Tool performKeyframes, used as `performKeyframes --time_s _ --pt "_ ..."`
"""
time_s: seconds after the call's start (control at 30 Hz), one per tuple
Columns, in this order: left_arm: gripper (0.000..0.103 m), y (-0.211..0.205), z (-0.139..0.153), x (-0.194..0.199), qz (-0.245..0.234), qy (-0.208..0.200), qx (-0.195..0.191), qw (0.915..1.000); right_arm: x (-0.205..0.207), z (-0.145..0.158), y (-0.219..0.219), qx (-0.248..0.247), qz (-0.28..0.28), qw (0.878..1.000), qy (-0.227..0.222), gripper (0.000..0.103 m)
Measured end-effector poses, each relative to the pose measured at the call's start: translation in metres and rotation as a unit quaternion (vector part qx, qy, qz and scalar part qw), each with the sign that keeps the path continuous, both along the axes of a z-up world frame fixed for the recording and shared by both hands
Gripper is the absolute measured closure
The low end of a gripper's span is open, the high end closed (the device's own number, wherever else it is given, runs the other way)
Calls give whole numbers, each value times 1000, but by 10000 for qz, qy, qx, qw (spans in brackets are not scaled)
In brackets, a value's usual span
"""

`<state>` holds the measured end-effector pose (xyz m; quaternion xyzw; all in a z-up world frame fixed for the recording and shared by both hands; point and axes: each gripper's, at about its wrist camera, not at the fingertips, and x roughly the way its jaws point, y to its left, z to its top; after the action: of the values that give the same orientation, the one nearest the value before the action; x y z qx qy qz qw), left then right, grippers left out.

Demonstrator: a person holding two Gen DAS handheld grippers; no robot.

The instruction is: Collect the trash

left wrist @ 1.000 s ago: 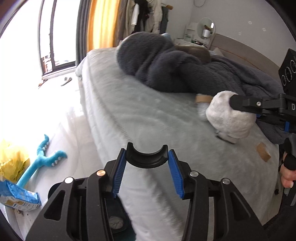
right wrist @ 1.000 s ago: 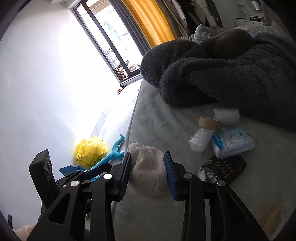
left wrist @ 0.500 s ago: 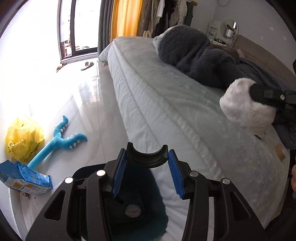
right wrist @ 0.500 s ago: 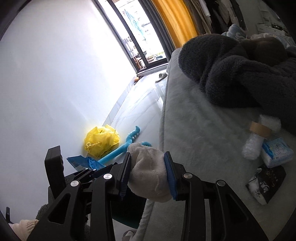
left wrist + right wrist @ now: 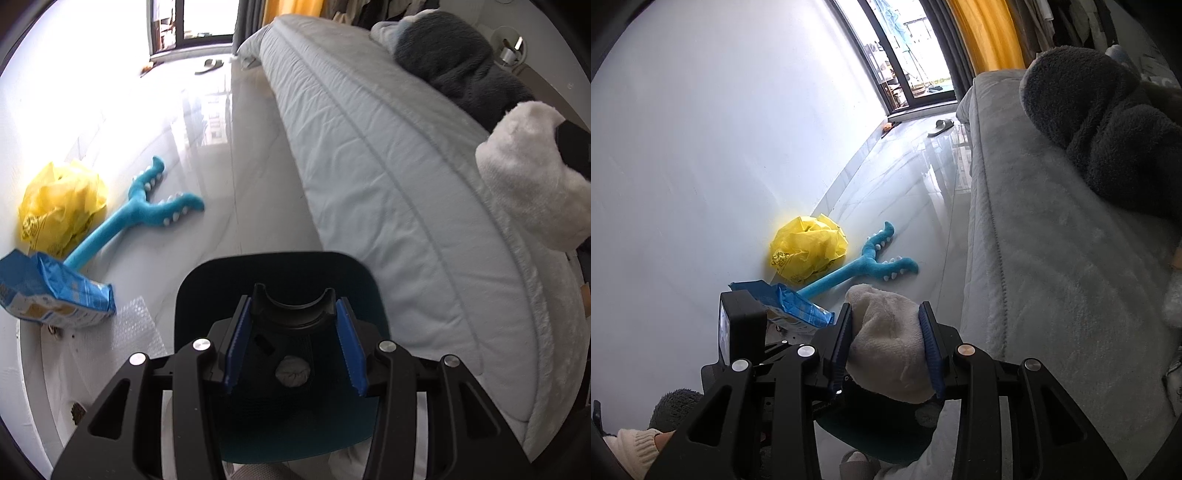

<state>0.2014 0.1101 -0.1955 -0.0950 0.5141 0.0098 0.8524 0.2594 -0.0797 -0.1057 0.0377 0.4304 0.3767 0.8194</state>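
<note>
My right gripper (image 5: 888,345) is clenched on a fluffy cream-white fabric wad (image 5: 886,343), held above the dark teal plastic bin (image 5: 879,424) on the glossy pale floor (image 5: 905,206) beside the grey bed (image 5: 1052,277). My left gripper (image 5: 293,349) hangs released over that bin's mouth, where a small grey crumpled ball (image 5: 293,373), possibly tissue, lies inside.
</note>
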Motion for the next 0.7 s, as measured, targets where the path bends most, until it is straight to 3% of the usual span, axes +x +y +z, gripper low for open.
performKeyframes --time_s 0.27,0.53,0.7 --pt "54 32 -40 -3 258 720 -111 9970 0 -22 42 -207 257 9992 217 66" --pt "54 51 -76 -14 259 1419 -371 9888 1 -54 73 -540 429 9964 500 66" --pt "52 58 -82 -17 260 1601 -375 9861 2 -77 90 -877 519 9922 721 66"
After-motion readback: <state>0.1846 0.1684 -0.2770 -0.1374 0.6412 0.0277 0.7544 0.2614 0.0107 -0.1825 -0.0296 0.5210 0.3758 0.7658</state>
